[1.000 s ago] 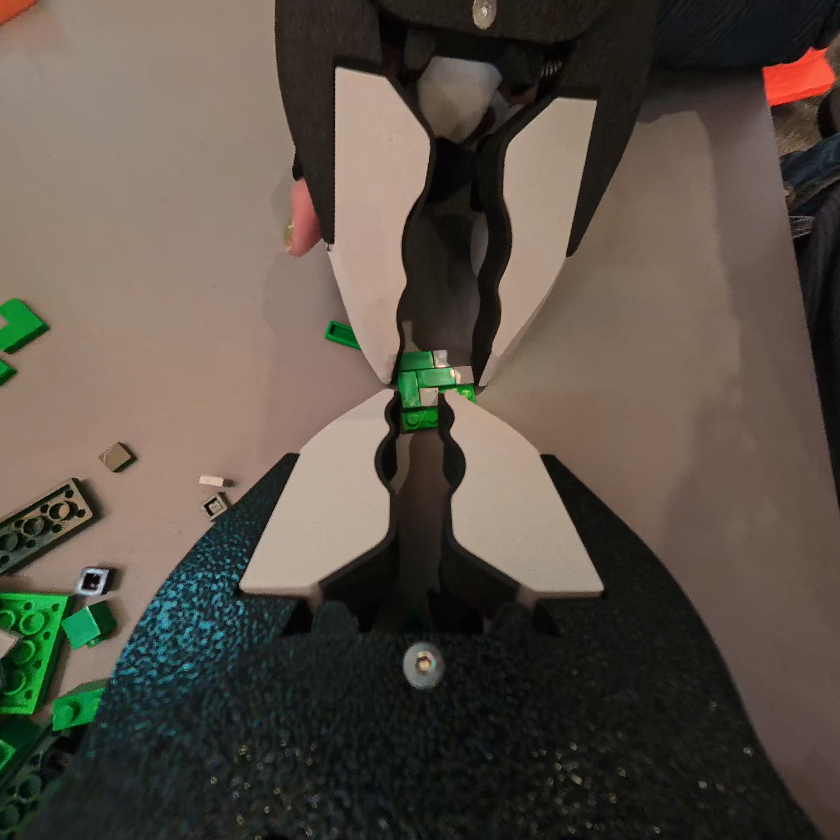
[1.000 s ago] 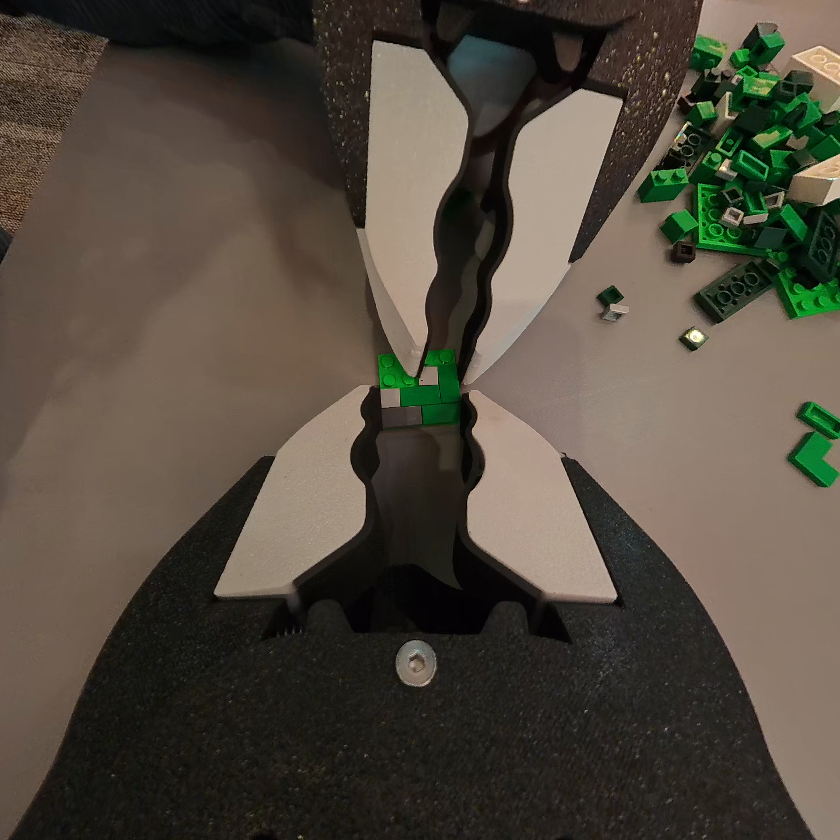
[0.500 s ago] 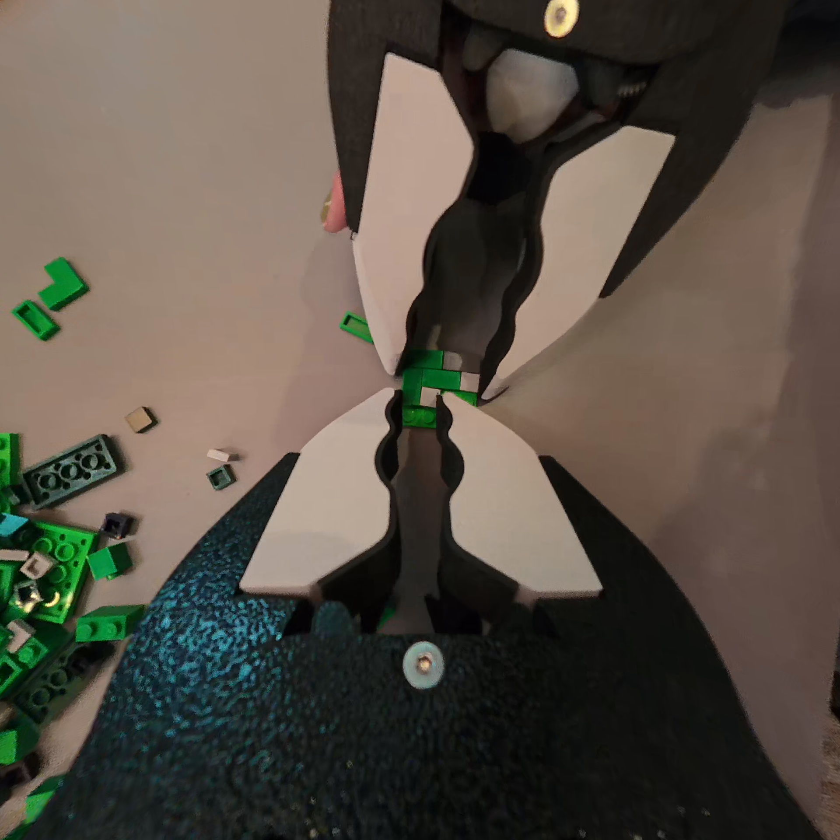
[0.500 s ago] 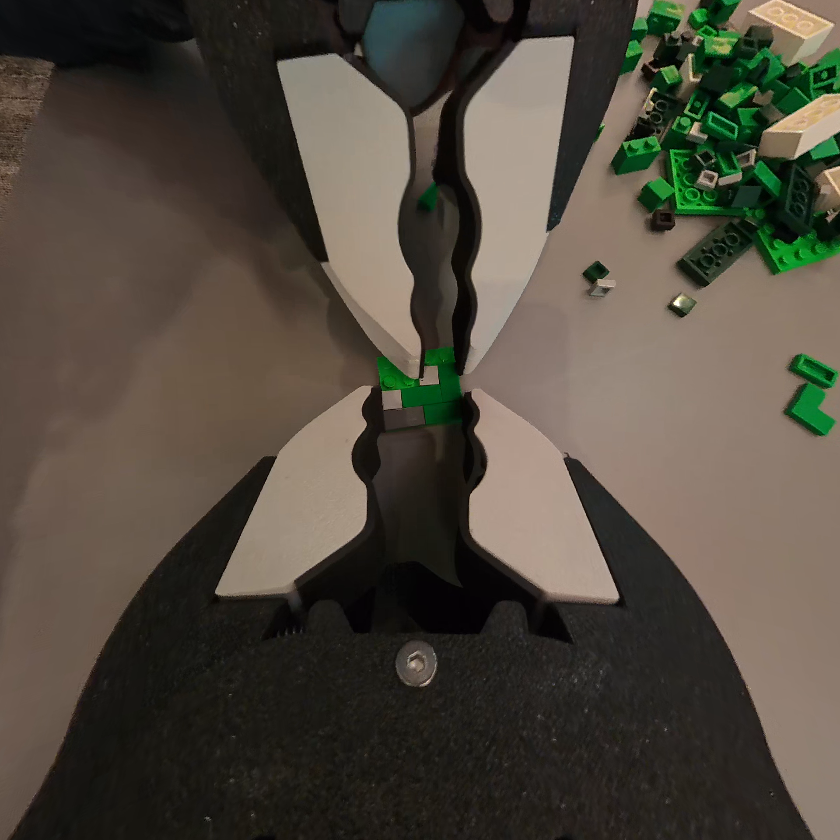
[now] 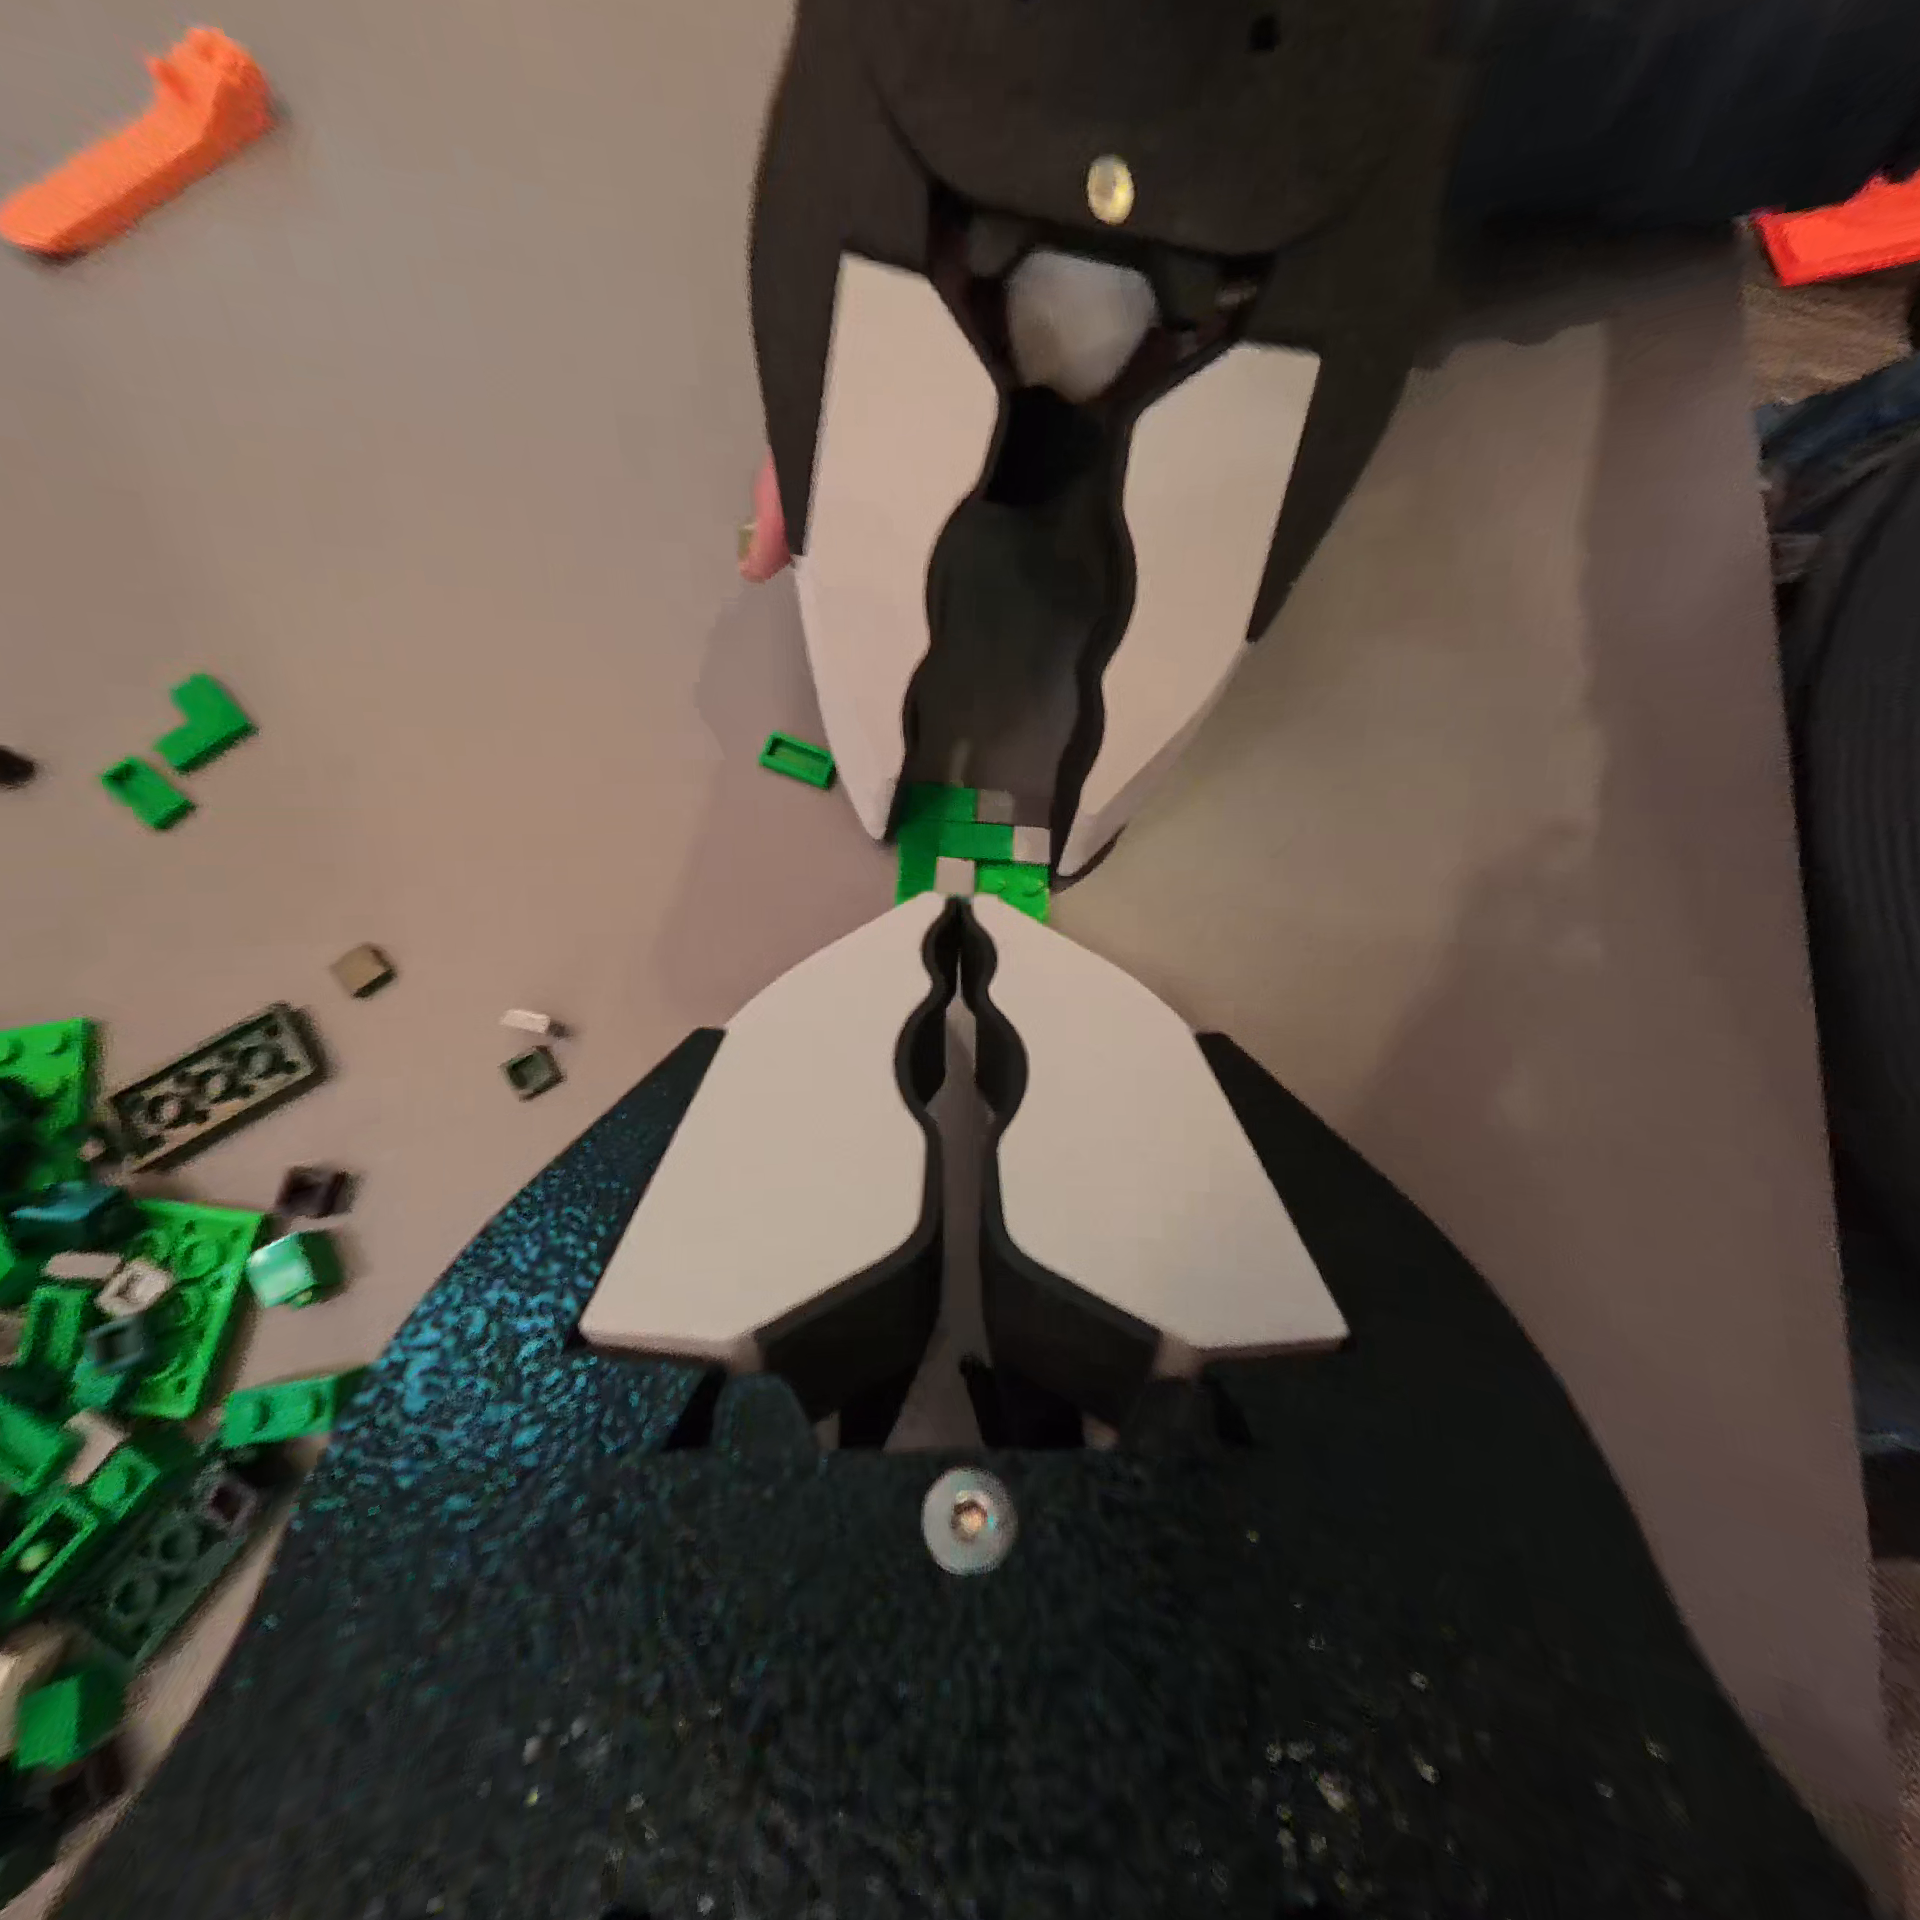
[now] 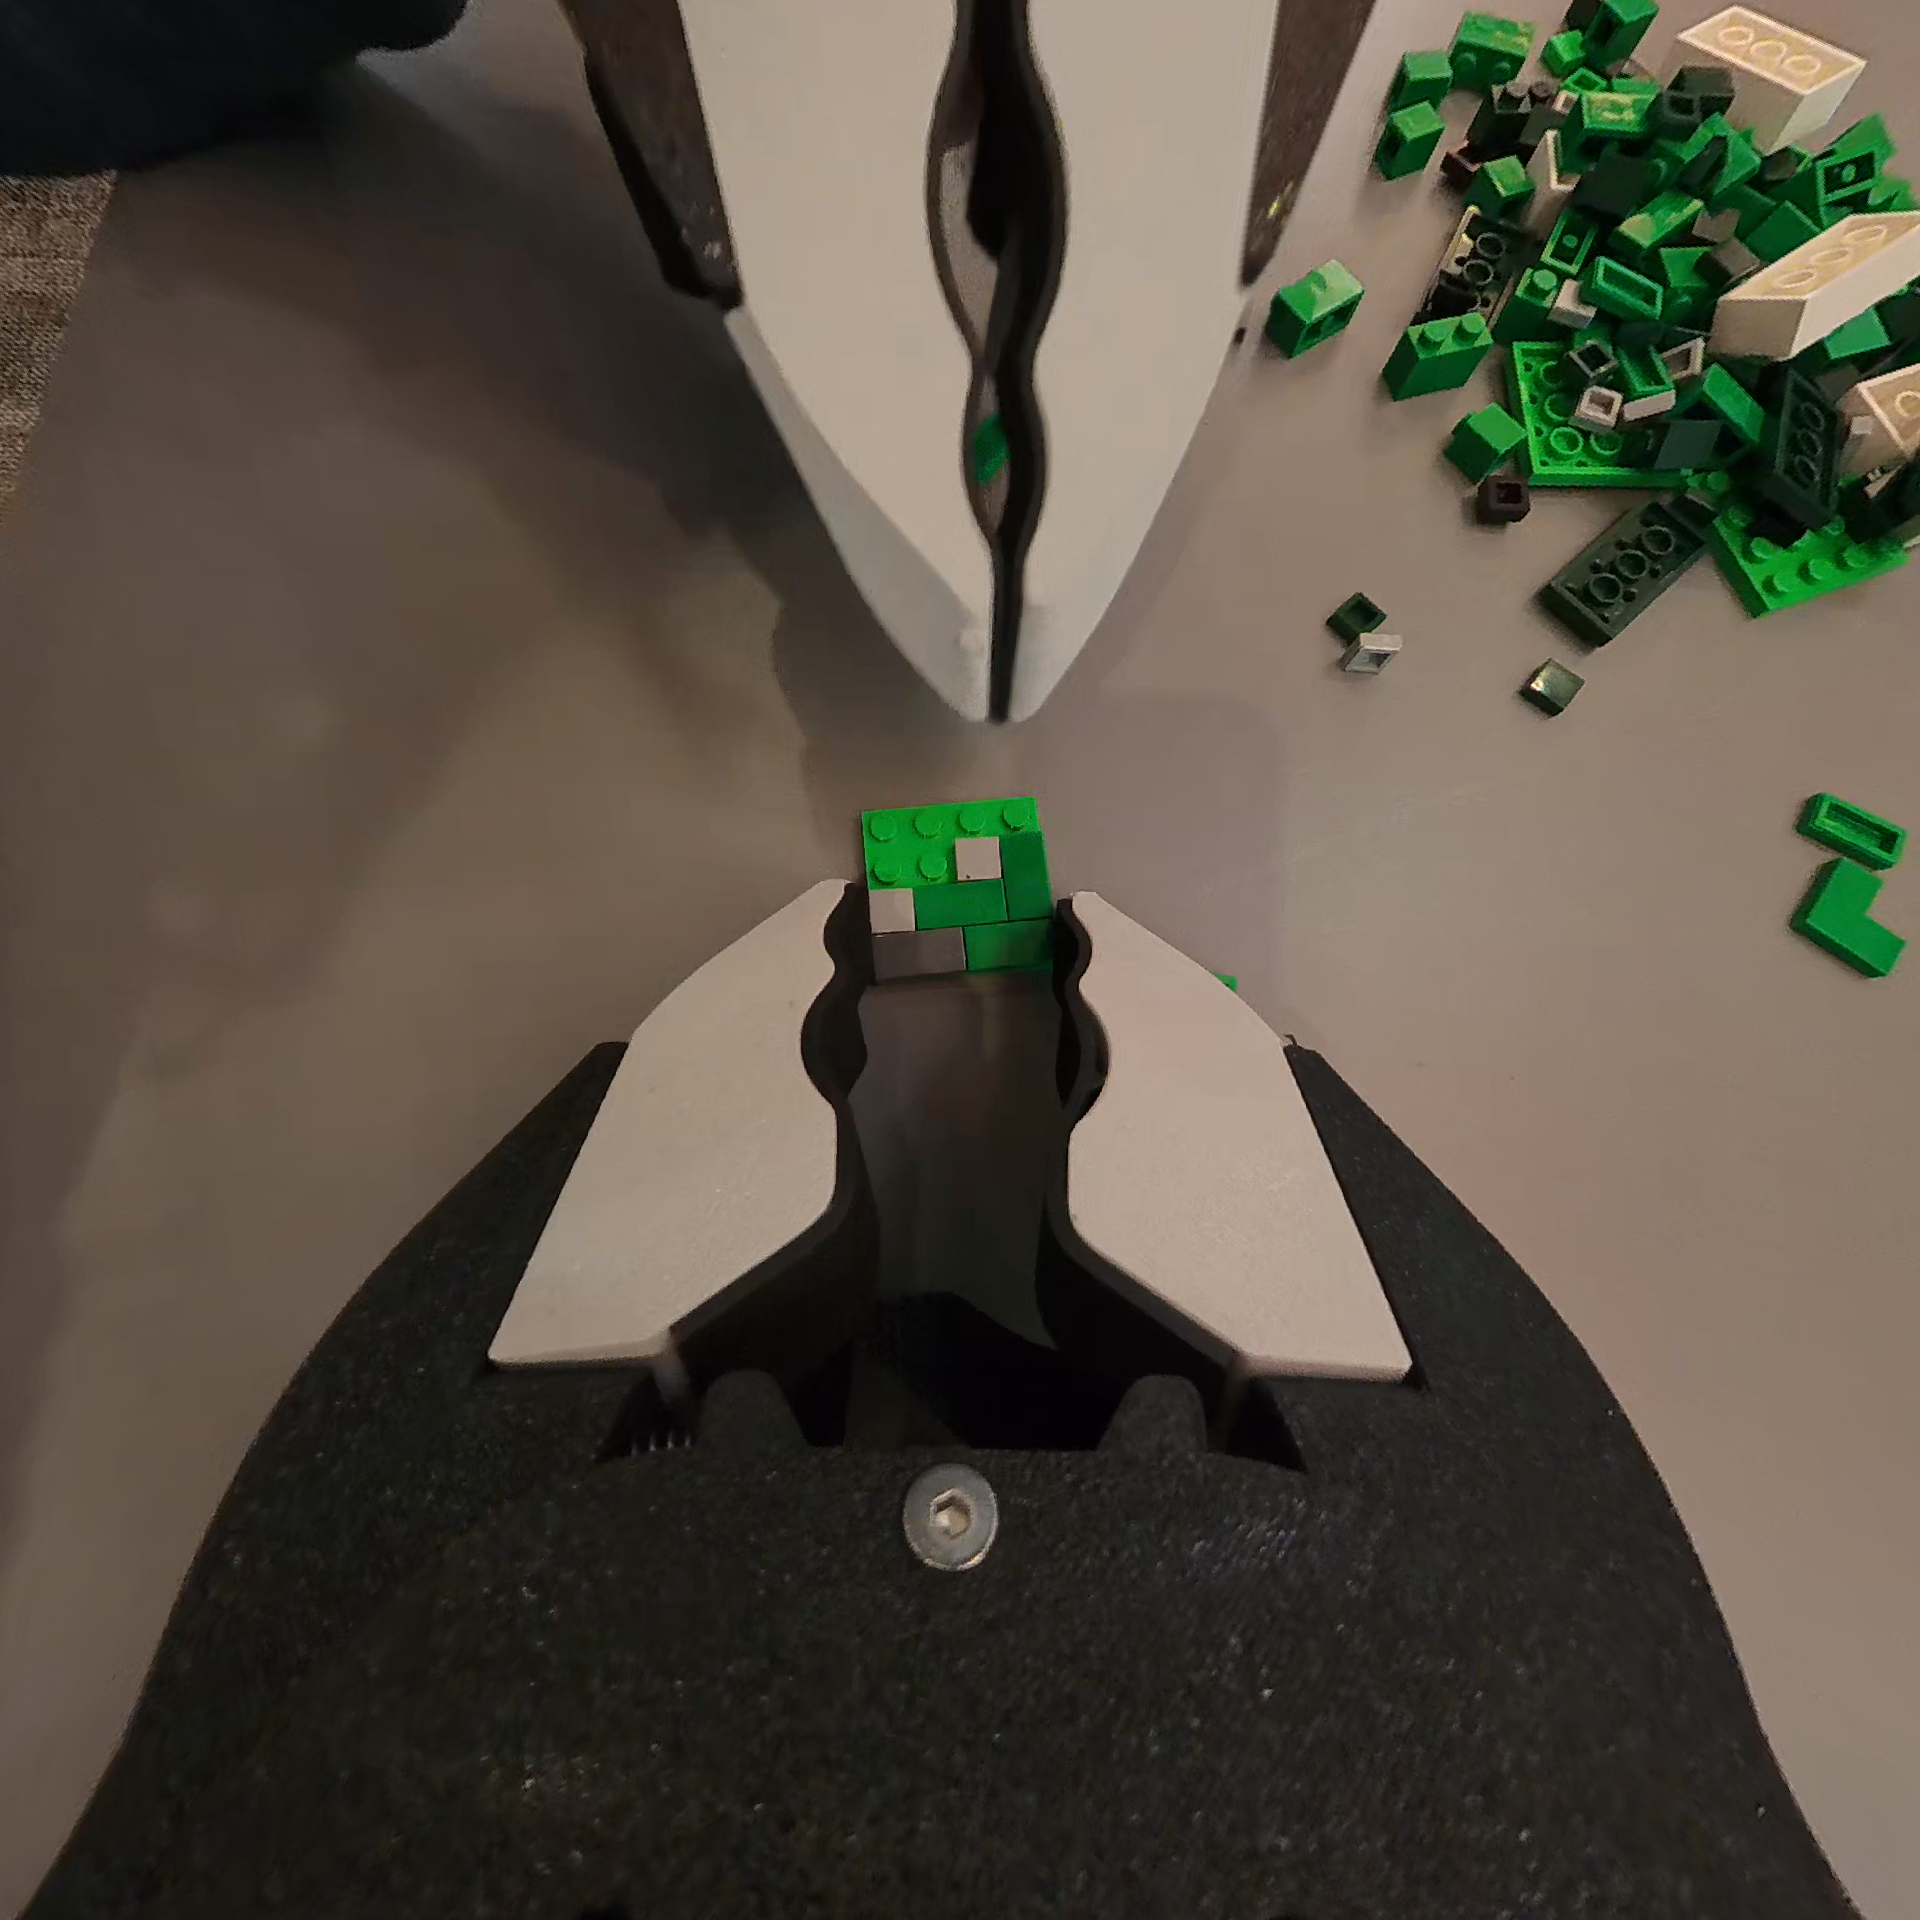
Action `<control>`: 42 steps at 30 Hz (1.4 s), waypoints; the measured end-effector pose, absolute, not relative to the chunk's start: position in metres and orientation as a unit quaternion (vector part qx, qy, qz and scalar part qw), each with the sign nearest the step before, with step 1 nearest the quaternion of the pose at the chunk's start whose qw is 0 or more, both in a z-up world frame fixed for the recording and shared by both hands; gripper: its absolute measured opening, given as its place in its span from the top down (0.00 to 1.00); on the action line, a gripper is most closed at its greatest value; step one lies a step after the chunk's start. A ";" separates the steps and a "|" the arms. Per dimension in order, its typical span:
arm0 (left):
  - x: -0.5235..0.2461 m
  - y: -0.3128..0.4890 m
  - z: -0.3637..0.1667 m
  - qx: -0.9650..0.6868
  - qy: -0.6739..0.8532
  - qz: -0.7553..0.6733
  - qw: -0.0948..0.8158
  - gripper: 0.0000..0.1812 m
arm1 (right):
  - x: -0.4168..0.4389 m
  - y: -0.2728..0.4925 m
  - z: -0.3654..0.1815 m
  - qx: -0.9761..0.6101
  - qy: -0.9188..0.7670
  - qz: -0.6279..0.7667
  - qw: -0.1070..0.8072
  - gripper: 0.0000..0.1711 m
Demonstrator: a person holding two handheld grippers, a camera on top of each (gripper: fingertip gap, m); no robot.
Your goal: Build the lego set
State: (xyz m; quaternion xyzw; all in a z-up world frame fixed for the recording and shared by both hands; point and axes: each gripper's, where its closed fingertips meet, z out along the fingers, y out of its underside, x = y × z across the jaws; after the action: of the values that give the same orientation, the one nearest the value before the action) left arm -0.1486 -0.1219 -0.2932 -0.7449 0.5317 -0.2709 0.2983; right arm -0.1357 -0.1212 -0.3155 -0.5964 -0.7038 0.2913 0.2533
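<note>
A small flat lego assembly (image 6: 961,883) of green plates with grey and white tiles is held over the grey table (image 6: 416,727). My right gripper (image 6: 961,920) is shut on its near end, one finger on each side. My left gripper (image 6: 997,707) faces it from the far side, jaws pressed together and empty, a short gap away from the assembly's studded far edge. In the left wrist view, my left gripper (image 5: 956,912) is shut just short of the assembly (image 5: 971,847), which sits between the fingertips of my right gripper (image 5: 977,821).
A pile of loose green, dark green and white bricks (image 6: 1683,312) lies at the right; it also shows in the left wrist view (image 5: 104,1351). A green L-tile (image 6: 1844,920) and small tiles lie apart from it. An orange part (image 5: 135,156) lies far left. The table edge (image 5: 1756,935) runs on the right. My two grippers' fingertips are within a few centimetres of each other. Both grippers' tips are roughly 15 cm from the green L-tile (image 6: 1844,920). It is also in sight in the left wrist view (image 5: 205,710).
My left gripper has let go of the assembly's far edge, shut fully and drawn back a little. My right gripper still holds the assembly.
</note>
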 end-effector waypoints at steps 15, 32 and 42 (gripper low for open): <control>-0.139 -0.120 -0.311 -0.750 0.548 -0.240 0.284 1.00 | -0.136 -0.122 -0.315 -0.593 -0.706 0.293 0.253 0.81; -0.157 -0.098 -0.279 -0.763 0.471 -0.258 0.360 1.00 | -0.137 -0.130 -0.309 -0.584 -0.701 0.326 0.248 0.81; -0.218 -0.051 -0.271 -0.808 0.348 -0.176 0.442 1.00 | -0.142 -0.070 -0.294 -0.627 -0.648 0.288 0.321 0.85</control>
State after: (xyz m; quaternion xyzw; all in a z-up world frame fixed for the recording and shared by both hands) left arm -0.2184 -0.0514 -0.2715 -0.8076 0.3483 -0.1762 0.4420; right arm -0.1424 -0.0696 -0.2937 -0.6274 -0.6483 0.2885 0.3205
